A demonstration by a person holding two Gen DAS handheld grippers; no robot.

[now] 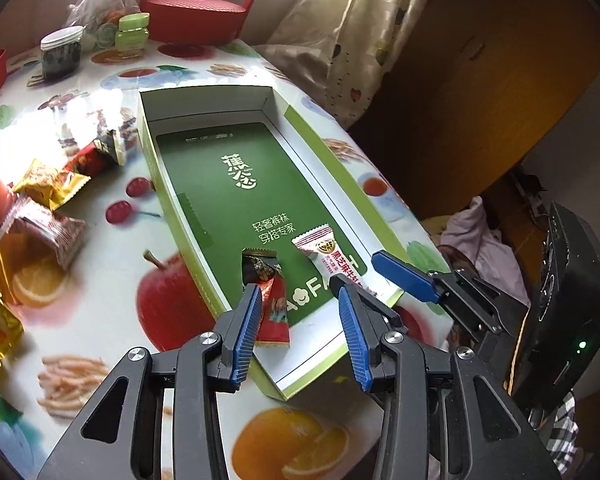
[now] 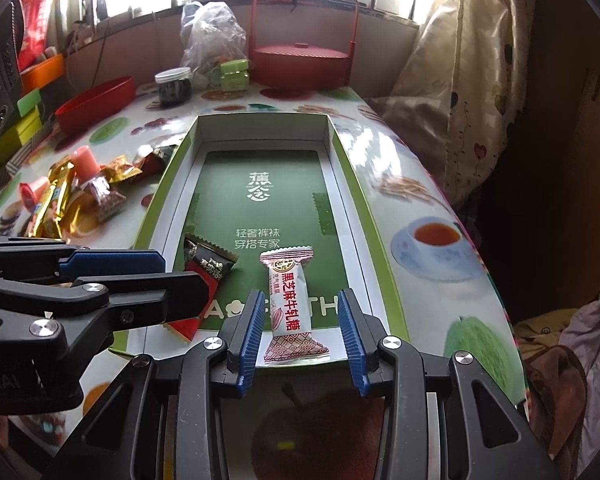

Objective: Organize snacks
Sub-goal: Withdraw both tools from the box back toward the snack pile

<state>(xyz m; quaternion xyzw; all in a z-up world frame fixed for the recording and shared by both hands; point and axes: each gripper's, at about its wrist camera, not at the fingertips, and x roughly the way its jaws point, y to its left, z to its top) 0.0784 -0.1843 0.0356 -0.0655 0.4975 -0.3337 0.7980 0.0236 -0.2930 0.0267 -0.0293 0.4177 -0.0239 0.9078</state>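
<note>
A shallow green-and-white box (image 1: 220,128) (image 2: 340,152) lies open on the fruit-print table. Inside its near end lie a red-and-black candy (image 1: 274,304) (image 2: 210,268) and a white nougat candy (image 1: 332,252) (image 2: 290,308). My left gripper (image 1: 300,300) is open above the box's near end, its left finger beside the red-and-black candy. My right gripper (image 2: 300,316) is open, its fingers on either side of the white candy without touching it; it also shows in the left wrist view (image 1: 404,276). A pile of loose wrapped snacks (image 1: 32,208) (image 2: 76,196) lies left of the box.
At the table's far end stand a red lidded basket (image 2: 300,60), a dark jar (image 2: 174,86), a green jar (image 2: 234,76), a clear plastic bag (image 2: 212,36) and a red bowl (image 2: 96,102). A curtain (image 2: 452,80) hangs on the right, beyond the table edge.
</note>
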